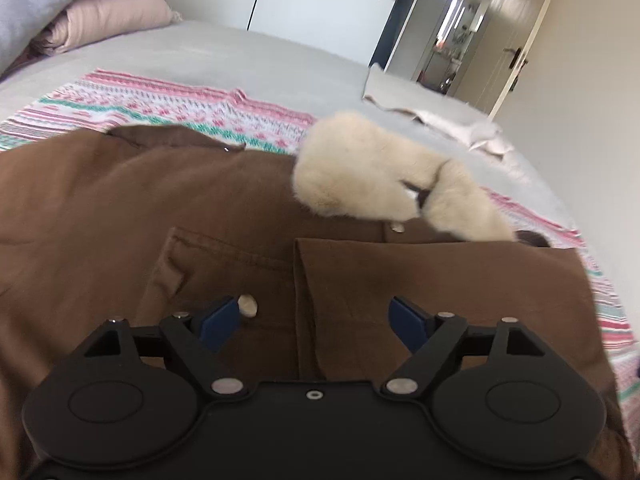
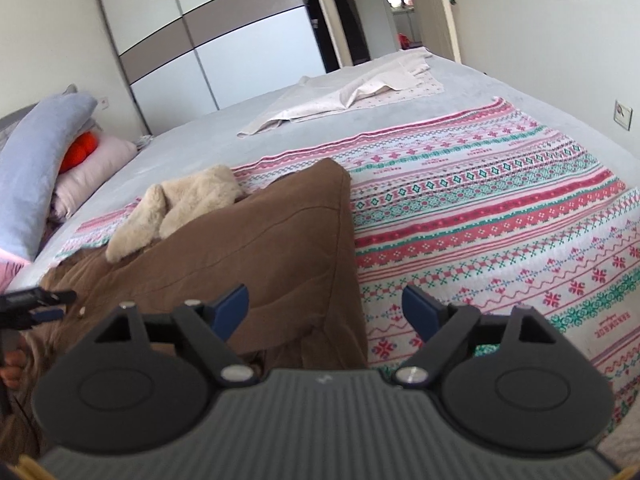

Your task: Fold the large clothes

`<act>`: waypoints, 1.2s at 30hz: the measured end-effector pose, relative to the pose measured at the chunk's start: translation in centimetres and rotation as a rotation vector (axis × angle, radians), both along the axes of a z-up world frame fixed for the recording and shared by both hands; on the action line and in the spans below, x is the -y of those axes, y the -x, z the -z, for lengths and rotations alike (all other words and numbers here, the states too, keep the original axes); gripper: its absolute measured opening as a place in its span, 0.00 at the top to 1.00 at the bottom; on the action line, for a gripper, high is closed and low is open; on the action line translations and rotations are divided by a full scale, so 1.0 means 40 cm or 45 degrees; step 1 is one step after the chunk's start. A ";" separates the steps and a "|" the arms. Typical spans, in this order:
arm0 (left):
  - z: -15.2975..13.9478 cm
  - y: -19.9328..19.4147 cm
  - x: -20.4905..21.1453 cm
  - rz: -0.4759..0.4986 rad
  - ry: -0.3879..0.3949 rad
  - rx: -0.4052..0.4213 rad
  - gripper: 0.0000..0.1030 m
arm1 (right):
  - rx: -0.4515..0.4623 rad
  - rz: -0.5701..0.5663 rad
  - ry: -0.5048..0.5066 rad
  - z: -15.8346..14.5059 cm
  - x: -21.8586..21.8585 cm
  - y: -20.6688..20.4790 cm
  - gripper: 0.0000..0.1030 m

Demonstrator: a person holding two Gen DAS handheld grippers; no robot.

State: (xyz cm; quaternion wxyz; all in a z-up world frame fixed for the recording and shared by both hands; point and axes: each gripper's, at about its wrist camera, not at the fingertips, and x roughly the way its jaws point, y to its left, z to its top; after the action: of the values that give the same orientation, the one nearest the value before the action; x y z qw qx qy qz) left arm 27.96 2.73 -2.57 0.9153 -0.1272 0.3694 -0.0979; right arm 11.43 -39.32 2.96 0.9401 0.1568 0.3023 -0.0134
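A brown coat with a cream fur collar lies on a patterned pink, white and green blanket on the bed. My left gripper is open and empty just above the coat's front, near a pocket flap and a pale button. In the right wrist view the coat lies partly folded, its fur collar at the far left. My right gripper is open and empty above the coat's right edge, where it meets the blanket. The left gripper shows at the left edge.
The grey bed sheet stretches behind. A loose white cloth lies at the far side. Pillows and an orange item are piled at the head. A wardrobe and doors stand beyond.
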 end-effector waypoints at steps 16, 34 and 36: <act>-0.021 -0.019 0.057 0.000 -0.136 0.269 0.91 | -0.008 0.158 -0.524 0.115 0.156 -0.365 0.35; 0.002 -0.023 0.082 0.092 -0.231 0.379 0.58 | 0.040 0.062 0.107 0.012 0.132 -0.212 0.47; -0.019 0.003 0.083 0.133 -0.242 0.393 0.57 | 0.022 -0.041 0.181 -0.006 0.094 -0.153 0.44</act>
State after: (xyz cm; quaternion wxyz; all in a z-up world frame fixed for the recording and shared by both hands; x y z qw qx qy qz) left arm 27.85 -0.58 -1.81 0.9627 -0.0043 0.2382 -0.1284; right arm 17.56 -43.07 3.21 0.9515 0.0849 0.2951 -0.0184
